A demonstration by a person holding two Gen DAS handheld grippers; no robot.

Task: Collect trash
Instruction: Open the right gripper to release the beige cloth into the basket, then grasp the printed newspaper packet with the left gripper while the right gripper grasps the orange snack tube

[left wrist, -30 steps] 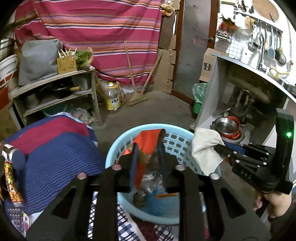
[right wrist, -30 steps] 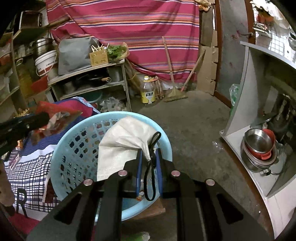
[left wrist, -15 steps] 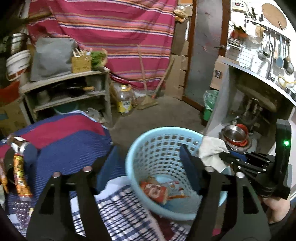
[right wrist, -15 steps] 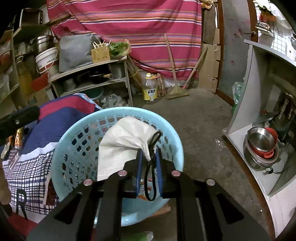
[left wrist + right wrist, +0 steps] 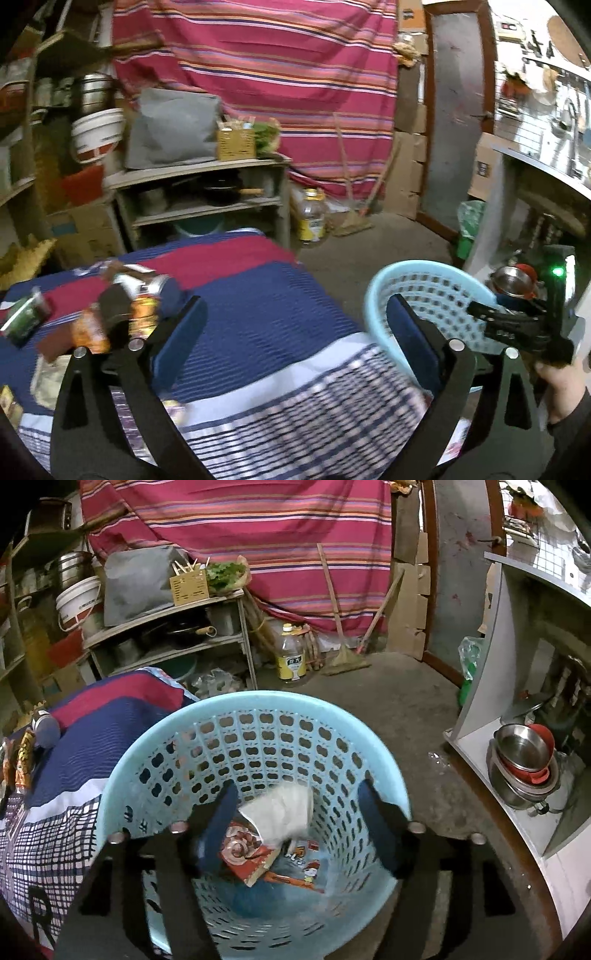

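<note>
A light blue perforated basket (image 5: 258, 709) stands beside the table; it also shows in the left wrist view (image 5: 424, 273). Inside it lie a white cloth-like bag (image 5: 280, 808), a red wrapper (image 5: 247, 856) and other wrappers. My right gripper (image 5: 299, 816) is open and empty over the basket's mouth. My left gripper (image 5: 295, 332) is open and empty over the striped blue and red tablecloth (image 5: 258, 295). Cans and wrappers (image 5: 140, 306) lie on the cloth at the left, blurred. The right gripper's body (image 5: 517, 325) shows at the right in the left wrist view.
A shelf unit (image 5: 166, 635) with pots stands behind the table. An oil bottle (image 5: 291, 653) and a broom (image 5: 343, 653) rest by the striped curtain. A grey cabinet with metal bowls (image 5: 524, 753) stands at the right. The floor is bare concrete.
My left gripper opened, dropped the red wrapper into the basket and swung left over the table. My right gripper opened and the white bag fell into the basket.
</note>
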